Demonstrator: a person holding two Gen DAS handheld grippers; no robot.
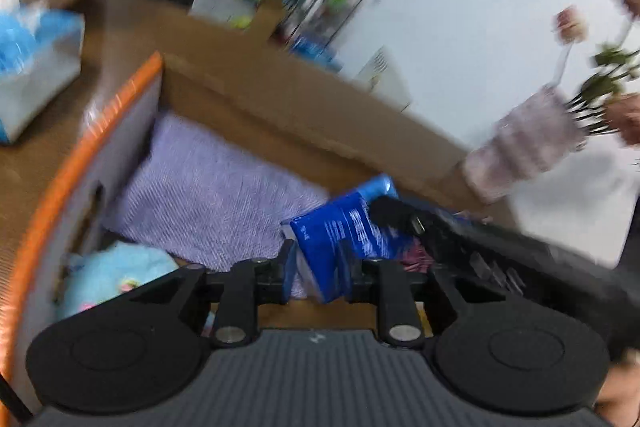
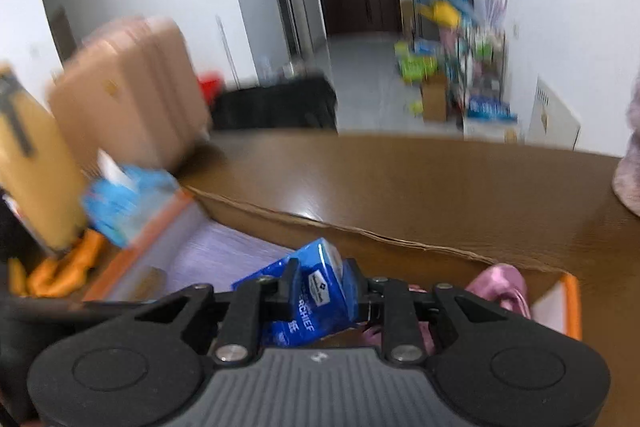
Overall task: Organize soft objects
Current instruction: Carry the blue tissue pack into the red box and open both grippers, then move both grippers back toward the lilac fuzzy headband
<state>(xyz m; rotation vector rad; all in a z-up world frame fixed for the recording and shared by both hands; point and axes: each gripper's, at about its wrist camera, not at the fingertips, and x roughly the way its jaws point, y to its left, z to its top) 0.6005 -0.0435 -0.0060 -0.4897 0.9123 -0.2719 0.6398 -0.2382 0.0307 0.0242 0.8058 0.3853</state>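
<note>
left gripper (image 1: 320, 269): clamped on the near end of the blue tissue pack (image 1: 344, 239), fingers pressing its sides in a little

right gripper (image 2: 322, 297): also closed on the same blue tissue pack (image 2: 310, 301); from the left view its black fingers (image 1: 394, 213) come in on the pack's far right corner

why two grips: my guess, a soft pack sags from one end, so both claws steady it while it is steered into the box; could also be a handover, cannot tell which

landmark: cardboard box (image 1: 280, 115) with orange-edged flap (image 1: 80, 147)

pack location: inside the box opening, above its floor, at the near side, just right of the purple cloth (image 1: 208, 187); touching the cloth or not, cannot tell, blurred

pack long axis: runs from the left gripper away and to the right, toward the box's far wall, tilted up at the far end

pack facing: printed broad face up toward the cameras, white end nearest the left gripper

other box contents: light blue plush (image 1: 112, 273) in the near left corner; pink satin item (image 2: 502, 285) at the right end

outside box: tissue box (image 1: 36, 67) on the table to the left; knitted vase with flowers (image 1: 528, 143) to the right

stage: judged as placing, pack not yet let go
</note>
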